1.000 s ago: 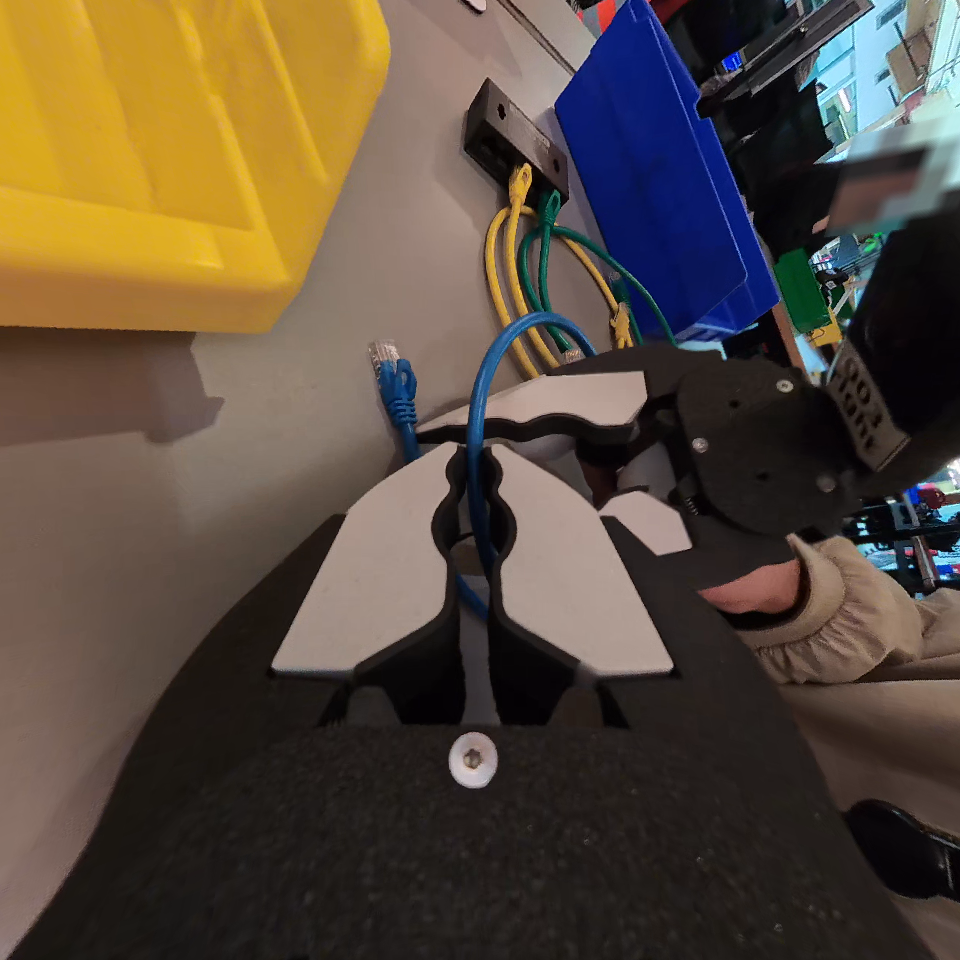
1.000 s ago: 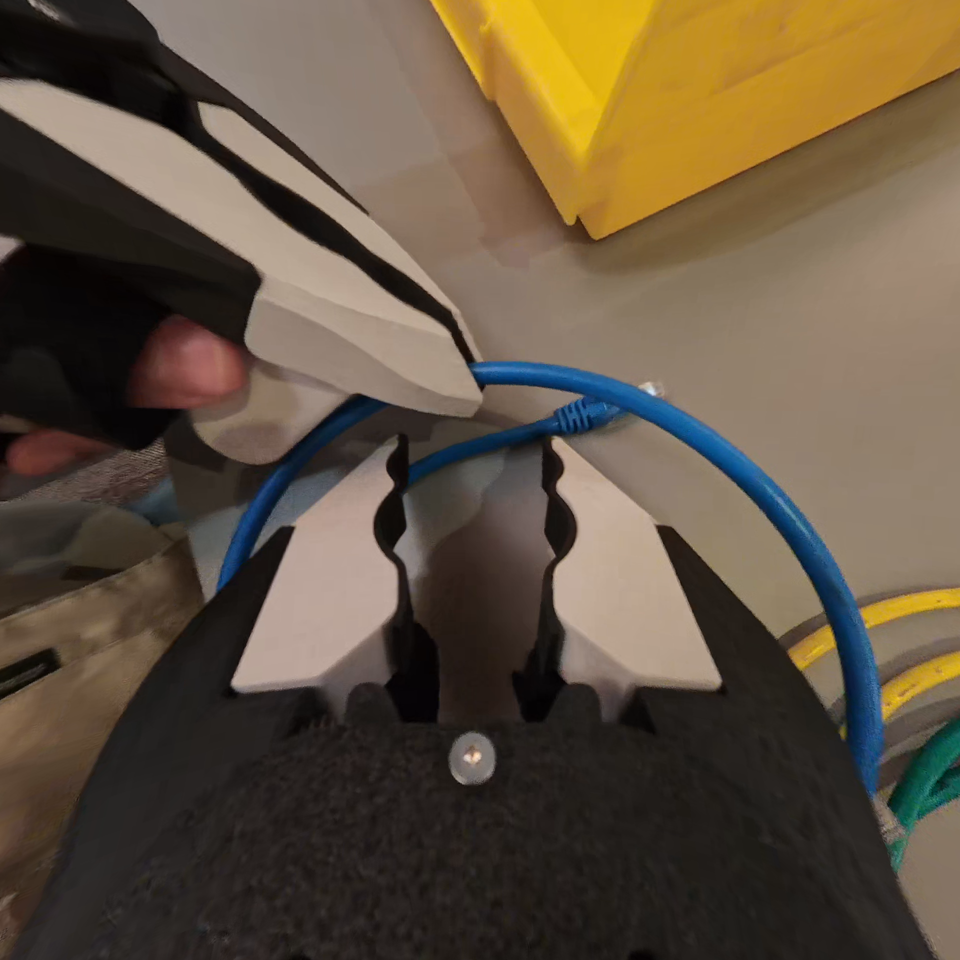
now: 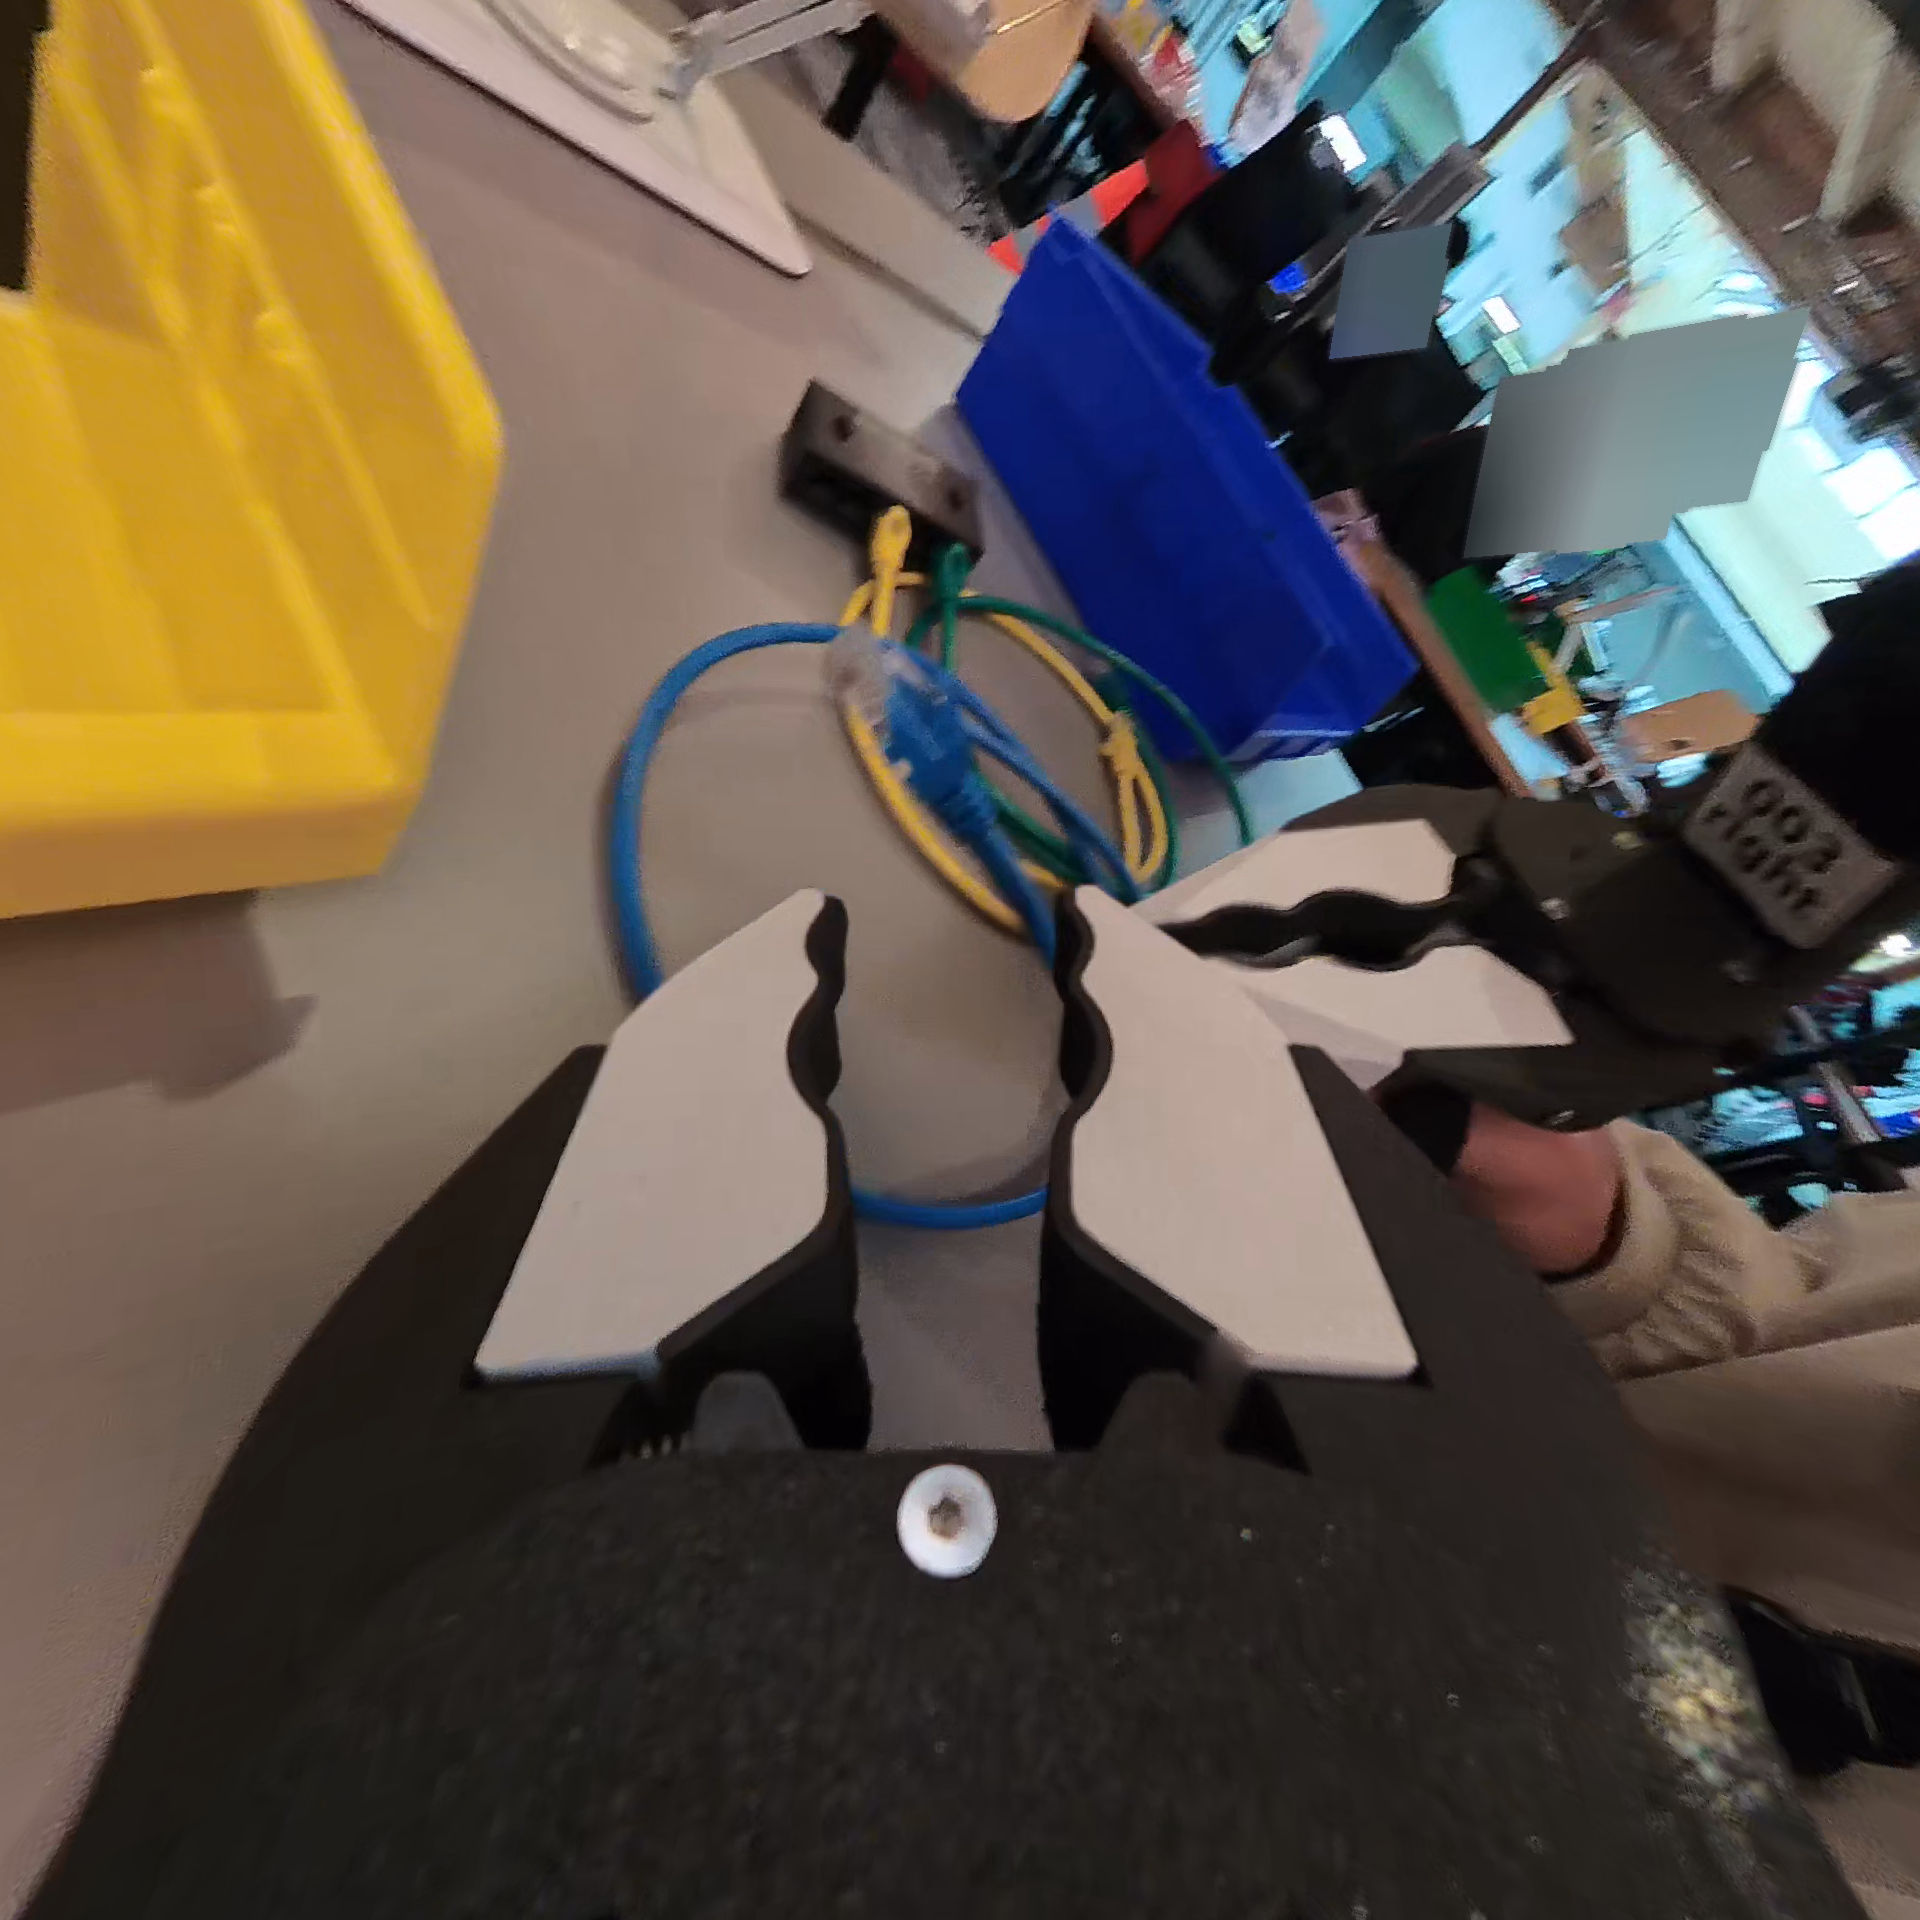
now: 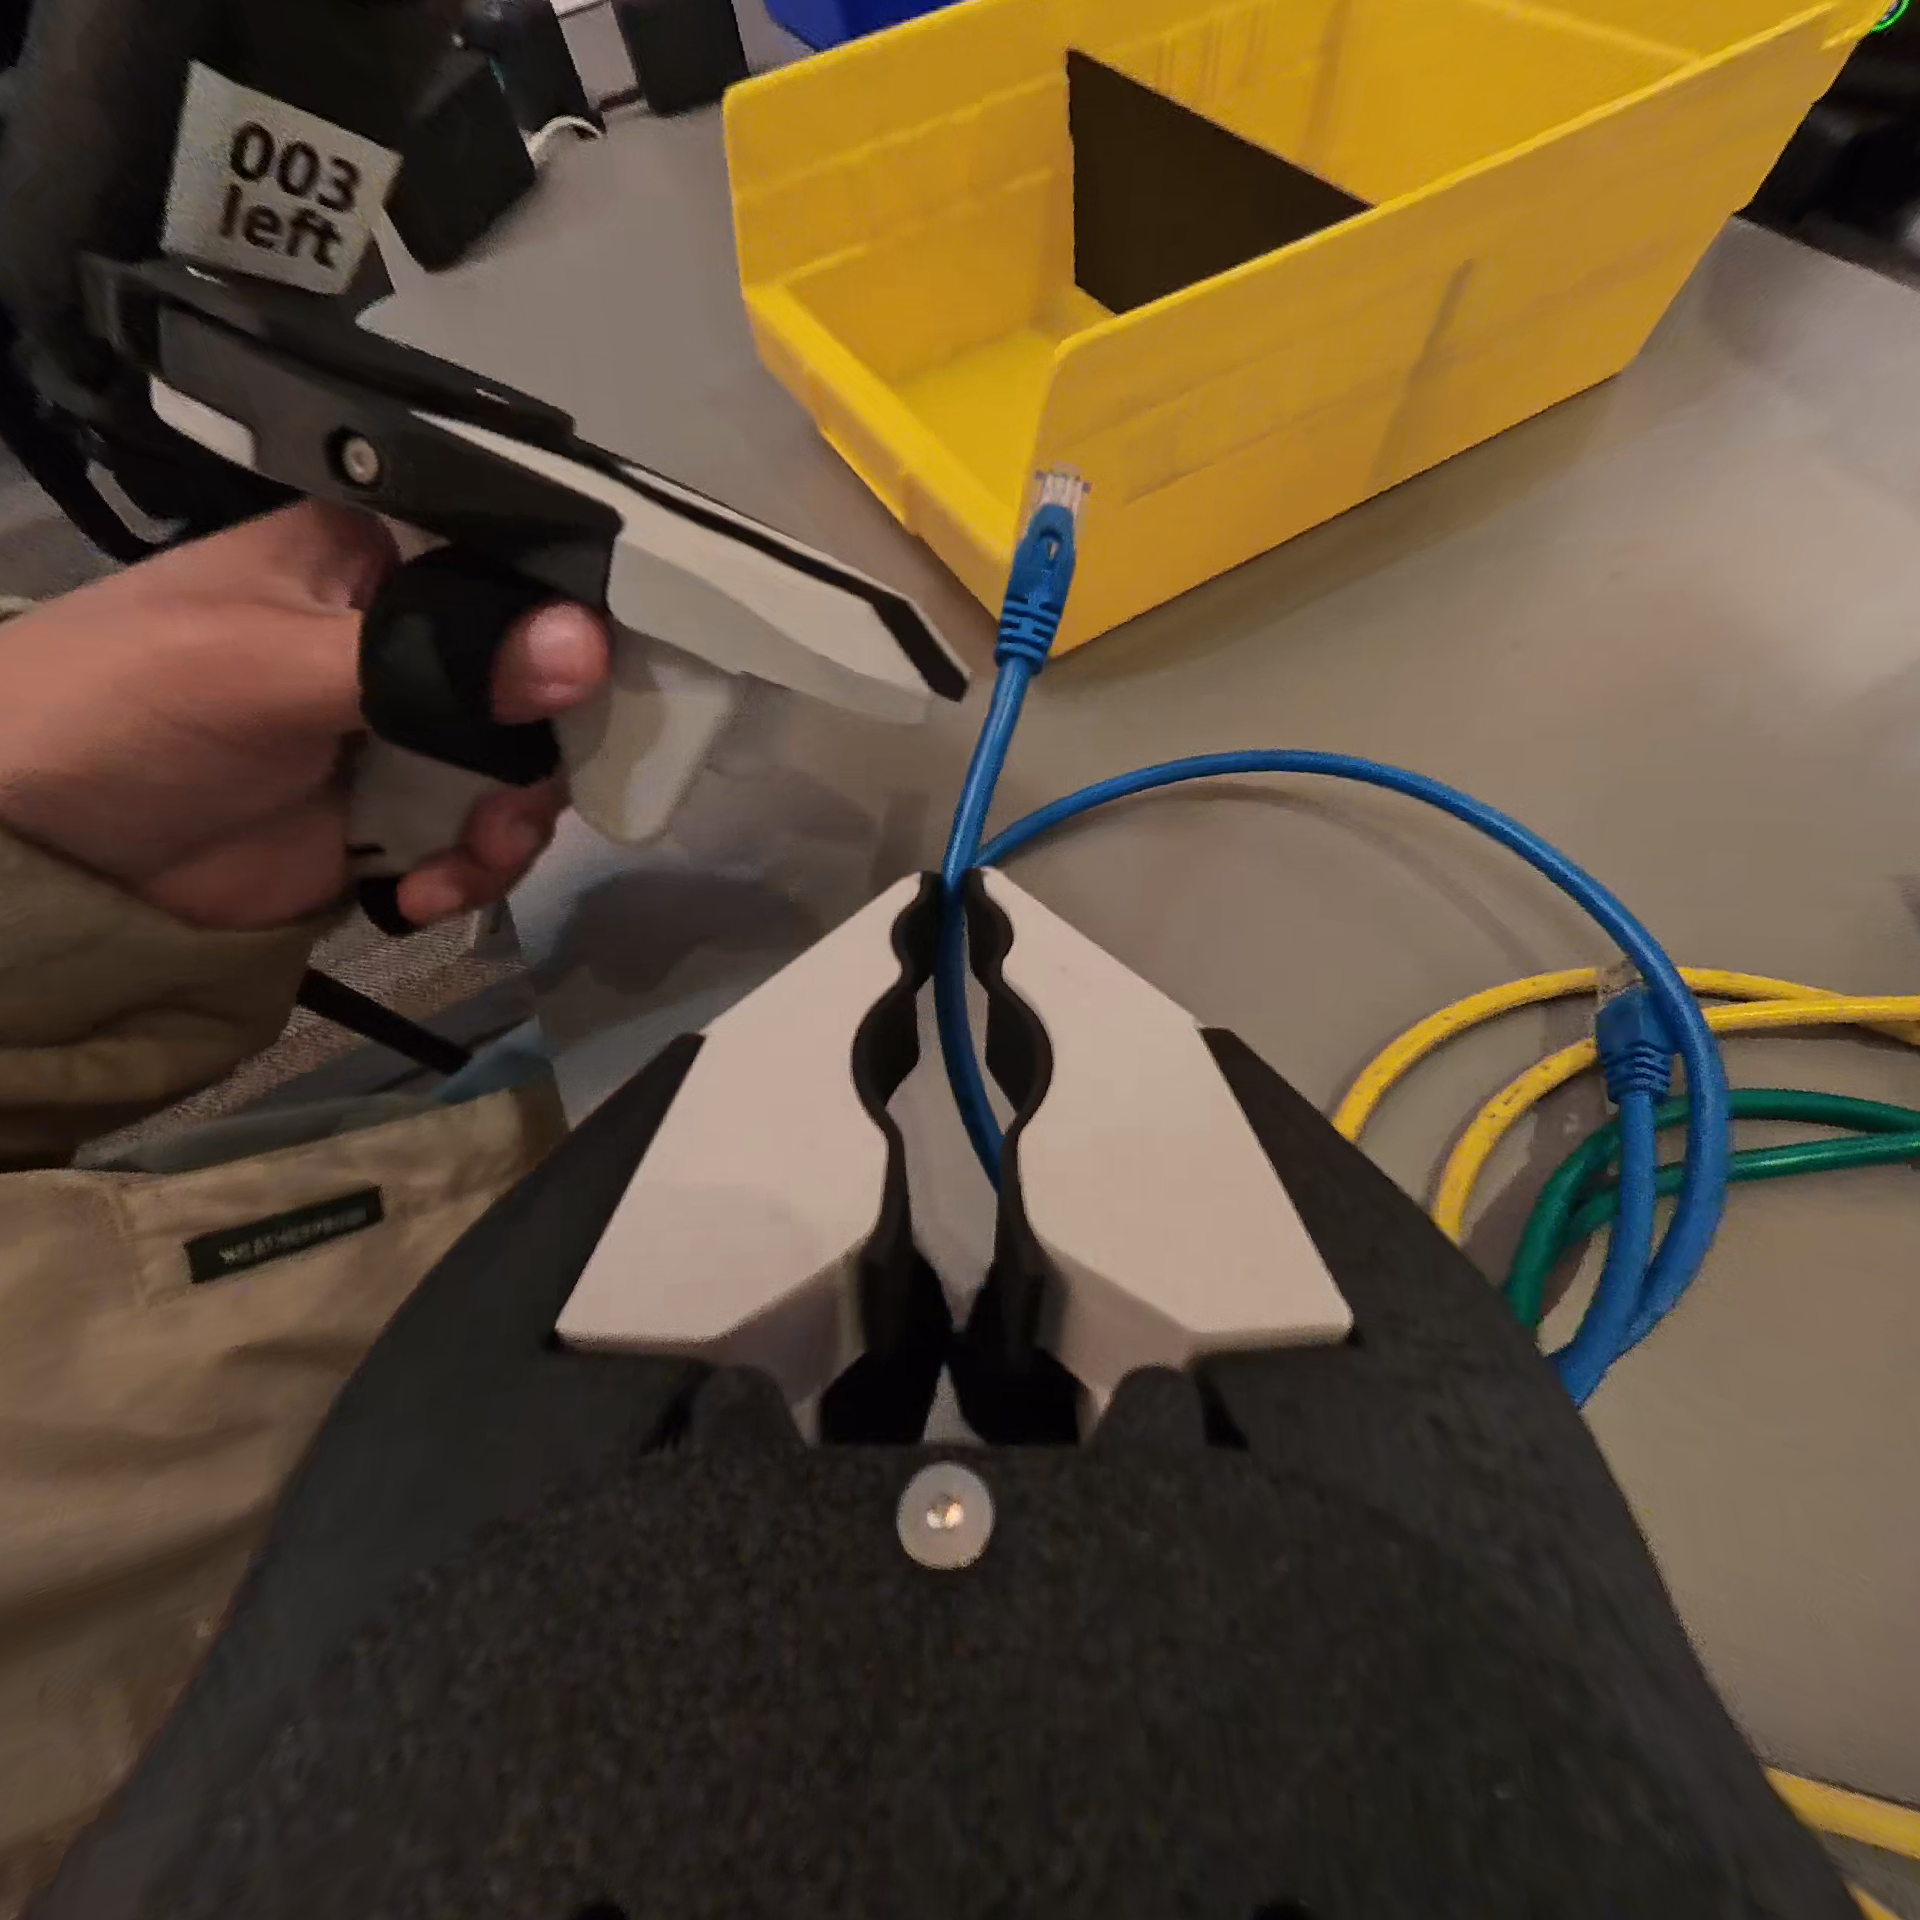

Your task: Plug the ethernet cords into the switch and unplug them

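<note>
The black switch (image 3: 868, 468) lies on the grey table with a yellow cord (image 3: 891, 540) and a green cord (image 3: 951, 571) plugged into it. My right gripper (image 4: 951, 883) is shut on the blue ethernet cord (image 4: 977, 790) a short way behind its plug (image 4: 1051, 520), which points up and away. The cord's other plug (image 4: 1631, 1039) rests on the yellow (image 4: 1455, 1029) and green (image 4: 1621, 1153) loops. My left gripper (image 3: 951, 914) is open and empty, its jaws on either side of a low stretch of blue cord (image 3: 935, 1210). The right gripper (image 3: 1164, 920) shows beside it.
A yellow bin (image 3: 208, 520) stands on the left of the table (image 3: 623, 416), just behind the raised plug in the right wrist view (image 4: 1299, 343). A blue bin (image 3: 1143, 499) stands right of the switch. A white board (image 3: 717, 177) lies at the back. The gap from one gripper's tips to the other's is roughly 4 cm. From either gripper's tips it is about 25 cm to the black switch (image 3: 868, 468).
My left gripper has let go of the blue cord and opened. My right gripper has shut on the cord and raised its plug off the table.
</note>
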{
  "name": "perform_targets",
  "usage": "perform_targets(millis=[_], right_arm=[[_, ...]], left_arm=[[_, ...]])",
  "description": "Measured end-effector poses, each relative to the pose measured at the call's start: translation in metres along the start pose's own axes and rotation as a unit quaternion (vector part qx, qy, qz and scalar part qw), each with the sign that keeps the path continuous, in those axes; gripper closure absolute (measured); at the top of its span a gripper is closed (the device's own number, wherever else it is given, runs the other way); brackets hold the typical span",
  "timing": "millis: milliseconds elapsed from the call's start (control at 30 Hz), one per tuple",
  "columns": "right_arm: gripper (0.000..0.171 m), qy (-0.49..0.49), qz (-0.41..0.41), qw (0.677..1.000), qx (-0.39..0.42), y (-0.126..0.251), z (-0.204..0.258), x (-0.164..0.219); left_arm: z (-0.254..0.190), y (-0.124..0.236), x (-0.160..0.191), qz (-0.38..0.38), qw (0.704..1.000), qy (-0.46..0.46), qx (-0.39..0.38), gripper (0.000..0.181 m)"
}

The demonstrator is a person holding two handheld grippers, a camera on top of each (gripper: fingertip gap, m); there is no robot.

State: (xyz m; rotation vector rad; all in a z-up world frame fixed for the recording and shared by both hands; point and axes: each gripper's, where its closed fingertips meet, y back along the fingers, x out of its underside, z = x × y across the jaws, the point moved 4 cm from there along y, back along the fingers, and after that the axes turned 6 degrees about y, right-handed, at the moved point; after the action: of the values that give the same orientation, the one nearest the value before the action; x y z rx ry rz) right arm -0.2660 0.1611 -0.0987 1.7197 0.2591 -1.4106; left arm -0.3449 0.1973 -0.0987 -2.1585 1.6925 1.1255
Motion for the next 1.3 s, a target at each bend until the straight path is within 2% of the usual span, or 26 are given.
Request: perform_targets(millis=[100,133,200,267,367,467,600,633,700,900,1033,1300], right_arm=[[0.166,-0.014,-0.004,1.000,-0.013,-0.007,0.012,0.000],[0.166,-0.014,-0.008,1.000,-0.015,-0.008,0.015,0.000],[0.167,-0.018,-0.031,0.999,-0.021,-0.006,0.018,-0.001],[0.153,-0.016,-0.060,0.997,-0.051,0.001,0.014,-0.007],[0.141,-0.044,-0.101,0.990,-0.082,0.019,-0.014,-0.021],[0.136,-0.110,-0.133,0.964,-0.202,0.023,-0.034,-0.036],[0.138,-0.139,-0.119,0.938,-0.295,0.010,-0.043,-0.031],[0.144,-0.148,-0.126,0.933,-0.304,0.010,-0.045,-0.030],[0.150,-0.165,-0.128,0.926,-0.315,0.009,-0.049,-0.027],[0.150,-0.188,-0.146,0.909,-0.342,0.011,-0.051,-0.021],[0.158,-0.195,-0.154,0.892,-0.378,0.015,-0.047,-0.022],[0.157,-0.202,-0.157,0.883,-0.393,0.015,-0.047,-0.021]], left_arm=[[-0.012,-0.008,-0.002,-0.004,0.999,0.002,0.041,0.152],[-0.013,-0.009,-0.003,-0.004,0.999,0.003,0.045,0.172],[-0.011,-0.009,-0.004,0.012,0.998,0.010,0.058,0.174],[-0.008,-0.007,-0.006,0.035,0.997,0.005,0.069,0.174],[-0.005,-0.009,-0.001,0.117,0.987,-0.017,0.109,0.174],[-0.007,-0.016,0.005,0.182,0.972,-0.054,0.138,0.174],[-0.019,-0.027,0.008,0.211,0.959,-0.102,0.159,0.174],[-0.021,-0.029,0.009,0.213,0.958,-0.111,0.156,0.174],[-0.024,-0.028,0.010,0.215,0.955,-0.125,0.161,0.174],[-0.035,-0.022,0.015,0.235,0.938,-0.156,0.200,0.174],[-0.037,-0.023,0.016,0.236,0.937,-0.150,0.208,0.174],[-0.038,-0.024,0.018,0.237,0.937,-0.148,0.208,0.174]])
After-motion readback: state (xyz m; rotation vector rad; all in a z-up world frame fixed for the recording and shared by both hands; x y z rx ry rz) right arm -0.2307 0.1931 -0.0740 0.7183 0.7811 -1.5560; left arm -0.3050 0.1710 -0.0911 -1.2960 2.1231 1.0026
